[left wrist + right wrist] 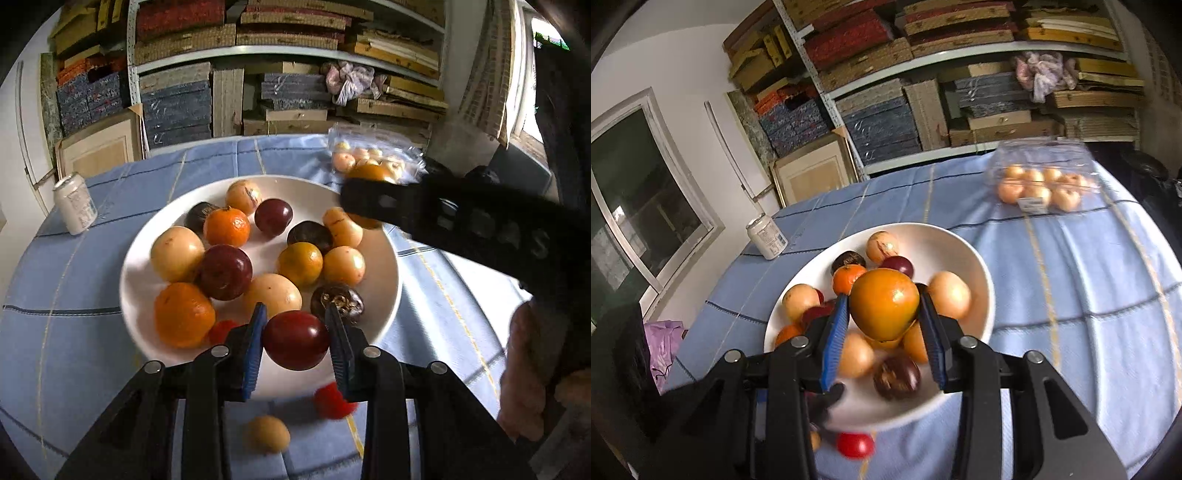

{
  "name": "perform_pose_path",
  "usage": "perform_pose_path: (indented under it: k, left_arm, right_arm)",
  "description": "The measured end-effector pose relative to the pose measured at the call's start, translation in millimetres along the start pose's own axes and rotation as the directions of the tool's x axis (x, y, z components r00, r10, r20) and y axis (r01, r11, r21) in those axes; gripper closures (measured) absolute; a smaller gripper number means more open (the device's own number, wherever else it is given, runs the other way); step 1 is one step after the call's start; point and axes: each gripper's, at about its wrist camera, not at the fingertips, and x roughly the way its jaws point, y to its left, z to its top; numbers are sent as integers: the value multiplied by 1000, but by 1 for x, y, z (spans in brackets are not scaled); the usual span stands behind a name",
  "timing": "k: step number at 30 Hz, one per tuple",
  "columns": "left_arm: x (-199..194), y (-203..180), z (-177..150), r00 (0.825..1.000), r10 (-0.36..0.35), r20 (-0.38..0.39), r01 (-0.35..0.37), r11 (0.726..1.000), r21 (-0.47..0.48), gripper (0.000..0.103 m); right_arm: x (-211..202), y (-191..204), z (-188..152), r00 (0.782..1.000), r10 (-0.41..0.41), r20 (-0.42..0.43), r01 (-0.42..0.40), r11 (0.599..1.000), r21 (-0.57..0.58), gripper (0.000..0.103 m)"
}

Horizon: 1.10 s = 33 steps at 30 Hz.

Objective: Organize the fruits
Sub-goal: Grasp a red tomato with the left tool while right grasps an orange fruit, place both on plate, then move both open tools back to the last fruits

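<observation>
Left tongs (295, 343): jaws closed on a dark red plum (295, 339). The blue pads press its two sides at the widest part, so the round fruit cannot roll out. The plum hangs clear above the near rim of the white bowl (384, 258).

Right tongs (882, 314): jaws closed on a large orange fruit (884, 302), again across its widest part. The fruit hangs over the middle of the bowl (971, 258), clear of the pile beneath. In the left view this same fruit shows at the tip of the right tongs (364, 206), ahead and to the right of the left tongs, above the far rim.

Contents of the bowl, ahead of and below both tongs: mandarins, pale yellow round fruit, dark red plums and dark brown fruit, mixed together. Judgement: one fruit is held per tool so that two kinds can be sorted out in one pass.

Outside the bowl, below the left tongs on the blue tablecloth (74, 295): a small red fruit (334, 400) and a pale yellow fruit (267, 434). Beyond the bowl to the right: a clear plastic box (1039, 162) of pale fruit. Beyond it to the left: a white can (75, 208).

No destination for either held fruit is identifiable.
</observation>
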Motion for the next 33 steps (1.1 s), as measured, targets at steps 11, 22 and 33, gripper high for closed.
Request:
perform_pose_path:
  k: [11, 22, 33]
  left_arm:
    - [8, 4, -5, 998, 50, 26, -51, 998, 22, 35]
    - [-41, 31, -34, 996, 73, 60, -69, 995, -70, 28]
    - [-47, 14, -74, 991, 126, 47, -127, 991, 38, 28]
  right_arm:
    - [33, 0, -5, 997, -75, -30, 74, 996, -52, 56]
    - [-43, -16, -44, 998, -63, 31, 63, 998, 2, 55]
    - [-60, -2, -99, 997, -65, -31, 62, 994, -89, 55]
